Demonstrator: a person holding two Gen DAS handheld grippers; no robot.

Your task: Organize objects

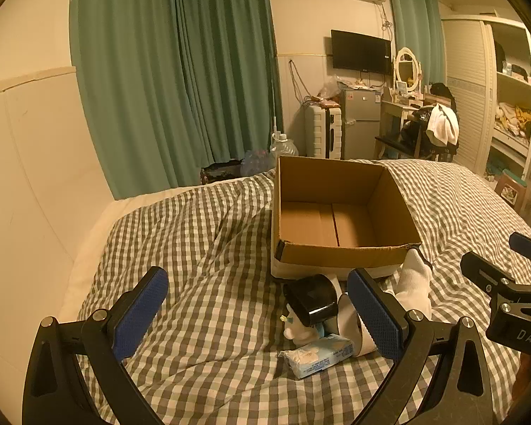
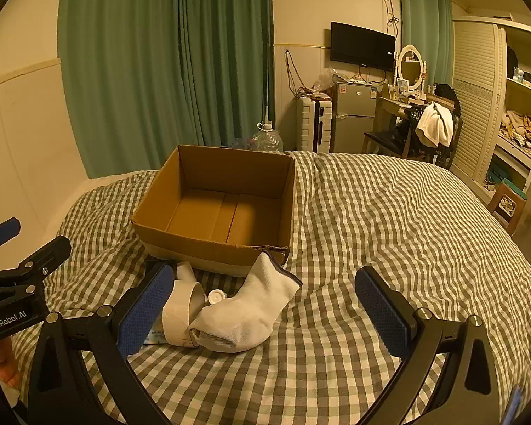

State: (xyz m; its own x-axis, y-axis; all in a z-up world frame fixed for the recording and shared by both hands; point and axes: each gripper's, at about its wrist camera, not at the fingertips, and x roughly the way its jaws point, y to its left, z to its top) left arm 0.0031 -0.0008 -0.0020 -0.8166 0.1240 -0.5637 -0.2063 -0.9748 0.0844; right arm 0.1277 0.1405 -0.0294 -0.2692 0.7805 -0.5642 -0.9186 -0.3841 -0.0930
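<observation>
Cardboard box [image 2: 226, 209], bare inside

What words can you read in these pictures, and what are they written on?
"GenRobot.AI": on the left gripper, seen by the right wrist camera.
"DAS": on the right gripper, seen by the left wrist camera; the rest is cut off.
Print on the tissue pack: too small to read.
Fridge stickers: too blurred.

We hold our left black two-finger gripper with blue pads [image 1: 258, 313] low in the frame, jaws spread wide with nothing between them. Our right black two-finger gripper with blue pads [image 2: 265, 310] sits likewise at the bottom of its view, equally spread and gripping nothing.
</observation>
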